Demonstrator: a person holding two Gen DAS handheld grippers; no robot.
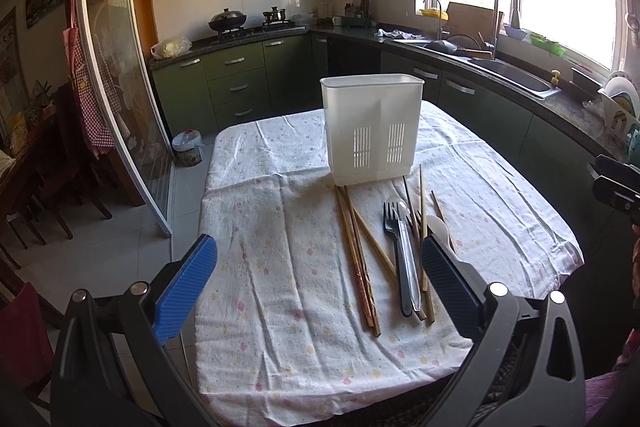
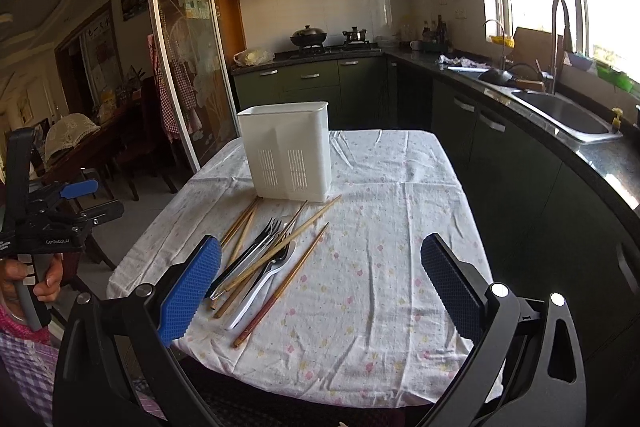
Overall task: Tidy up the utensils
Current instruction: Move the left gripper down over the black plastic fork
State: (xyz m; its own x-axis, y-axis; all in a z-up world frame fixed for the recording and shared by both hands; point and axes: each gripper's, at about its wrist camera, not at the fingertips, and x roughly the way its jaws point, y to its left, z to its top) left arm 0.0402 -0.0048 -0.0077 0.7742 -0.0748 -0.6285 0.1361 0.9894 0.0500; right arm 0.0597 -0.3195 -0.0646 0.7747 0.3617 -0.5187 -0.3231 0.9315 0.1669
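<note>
Presently we list the following. Left gripper (image 1: 320, 283): jaws spread wide, nothing between the blue pads, held above the near edge of the table. Right gripper (image 2: 320, 285): likewise spread wide and empty, also above the near edge. We see the left gripper again at the left margin of the right wrist view (image 2: 60, 211), gripped by a hand (image 2: 24, 279).

Item one, white utensil holder (image 1: 372, 129): upright on the floral tablecloth (image 1: 280, 267), slotted vents low on its front, toward the far side of the table, well apart from both grippers.

Item two, wooden chopsticks (image 1: 356, 259): several lying loose in front of the holder, their far tips close to its base, their near ends between the left gripper's pads in its view.

Item three, black fork (image 1: 400, 259): lying among the chopsticks, tines toward the holder, just left of the left gripper's right pad (image 1: 448, 279).

Item four, white spoon (image 1: 438, 227): partly hidden behind that same pad.

From the right wrist view, we find the whole pile (image 2: 264, 259) just beside the right gripper's left pad (image 2: 192, 287), with one chopstick (image 2: 284, 287) reaching into the gap.
</note>
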